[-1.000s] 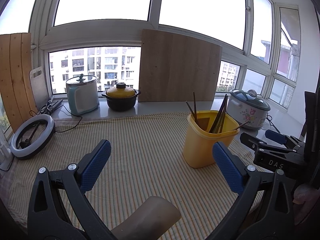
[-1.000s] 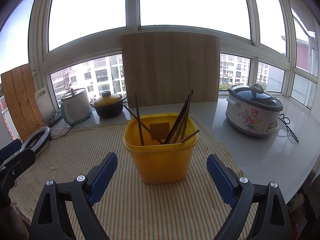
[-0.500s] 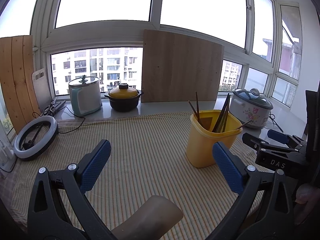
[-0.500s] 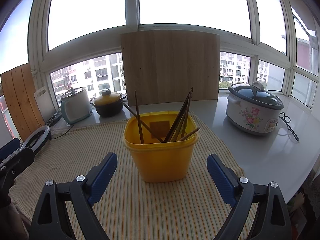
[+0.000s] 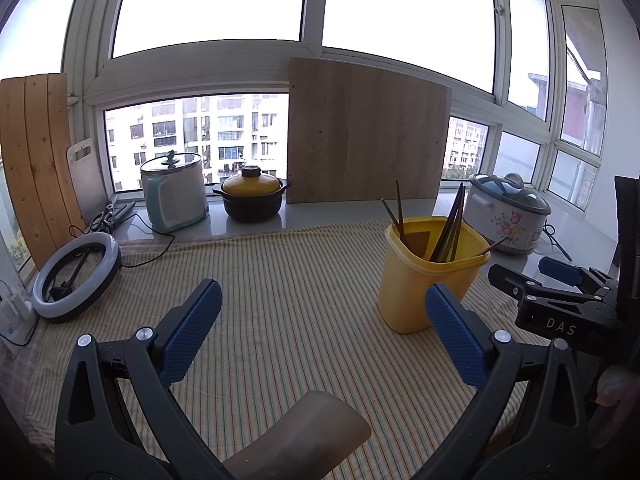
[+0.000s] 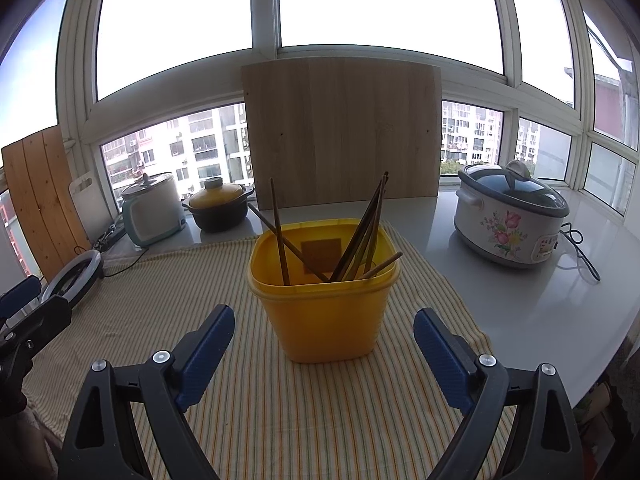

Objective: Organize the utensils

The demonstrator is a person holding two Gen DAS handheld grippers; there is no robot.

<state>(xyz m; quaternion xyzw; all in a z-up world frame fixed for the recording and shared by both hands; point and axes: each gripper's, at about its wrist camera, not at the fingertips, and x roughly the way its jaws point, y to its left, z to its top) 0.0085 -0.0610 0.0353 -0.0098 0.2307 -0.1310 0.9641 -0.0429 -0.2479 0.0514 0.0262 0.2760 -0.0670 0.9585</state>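
Right gripper (image 6: 324, 344) and left gripper (image 5: 322, 326): jaws wide apart, nothing held. Yellow plastic bin (image 6: 324, 300), sq. w/ rounded corners, just ahead of right gripper on striped cloth (image 6: 248, 408); dark wooden chopsticks (image 6: 360, 236) already inside, leaning. None loose on cloth; task appears approx. complete.

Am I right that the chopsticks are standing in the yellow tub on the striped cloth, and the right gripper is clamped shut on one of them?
Not quite. The chopsticks do stand in the yellow tub on the striped cloth, but the right gripper is open and holds nothing. The right wrist view shows its blue pads spread wide, short of the tub.
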